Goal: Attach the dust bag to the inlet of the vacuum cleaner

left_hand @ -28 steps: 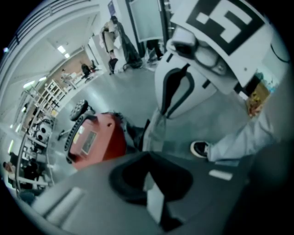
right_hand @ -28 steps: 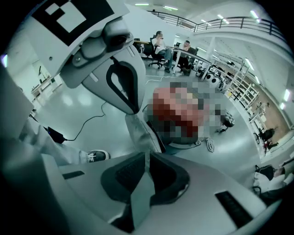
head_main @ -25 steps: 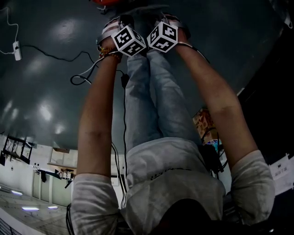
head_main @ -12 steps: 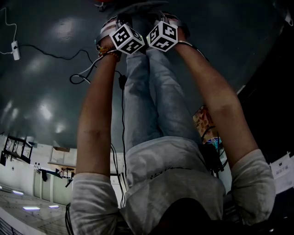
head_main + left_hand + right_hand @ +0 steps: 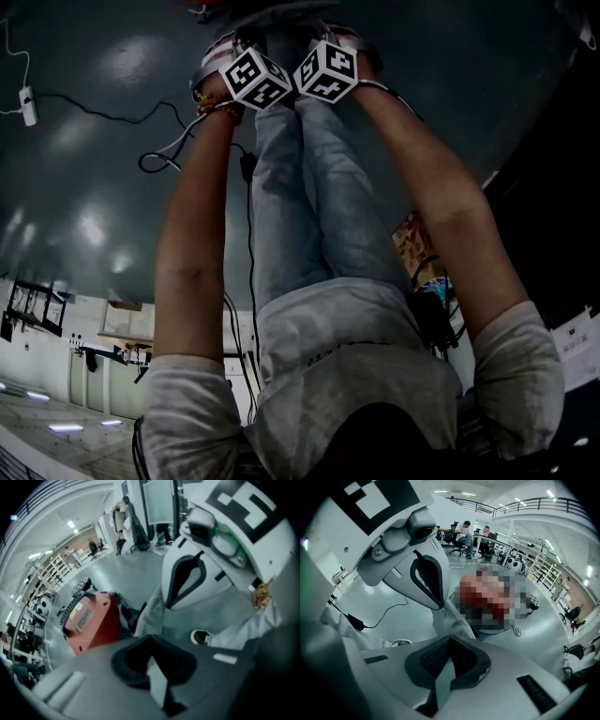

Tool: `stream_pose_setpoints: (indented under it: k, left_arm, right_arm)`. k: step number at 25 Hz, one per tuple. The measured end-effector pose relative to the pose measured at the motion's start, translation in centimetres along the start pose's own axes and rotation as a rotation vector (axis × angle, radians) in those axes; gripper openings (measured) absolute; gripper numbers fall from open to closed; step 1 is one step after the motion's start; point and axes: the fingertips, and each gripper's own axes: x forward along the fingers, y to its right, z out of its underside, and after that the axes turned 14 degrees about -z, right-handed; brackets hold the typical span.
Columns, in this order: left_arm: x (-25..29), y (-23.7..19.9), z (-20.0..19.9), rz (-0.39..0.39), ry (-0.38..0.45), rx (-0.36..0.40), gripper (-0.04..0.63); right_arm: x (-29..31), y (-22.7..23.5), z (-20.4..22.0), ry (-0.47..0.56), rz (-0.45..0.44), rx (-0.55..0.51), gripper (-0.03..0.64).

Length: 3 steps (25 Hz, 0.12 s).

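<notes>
The red vacuum cleaner (image 5: 89, 625) lies on the grey floor, left of centre in the left gripper view; in the right gripper view a mosaic patch covers it. A pale grey dust bag (image 5: 152, 616) hangs taut between both grippers, and the same fabric (image 5: 450, 616) runs up from the right jaws. My left gripper (image 5: 151, 644) is shut on one edge of the bag, my right gripper (image 5: 449, 644) on the other. In the head view the two marker cubes, left (image 5: 255, 77) and right (image 5: 326, 70), sit side by side above the person's legs.
A black cable (image 5: 178, 141) trails across the floor to a white adapter (image 5: 25, 98). The person's shoe (image 5: 201, 637) stands just beyond the bag. People sit at desks (image 5: 464, 531) far behind the vacuum. Shelving (image 5: 51, 573) lines the far wall.
Both grippers have shifted a little forward, toward the vacuum cleaner, which now looms slightly larger. The shoe has nearly slid out of the right gripper view.
</notes>
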Motion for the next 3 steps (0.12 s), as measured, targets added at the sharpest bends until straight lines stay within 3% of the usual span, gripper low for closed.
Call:
stream_pose_setpoints:
  k: [3]
  left_arm:
    - [0.18,0.19,0.72,0.006,0.000,0.003,0.004]
  right_arm:
    - [0.71,-0.51,-0.21,0.001,-0.002,-0.002,0.011]
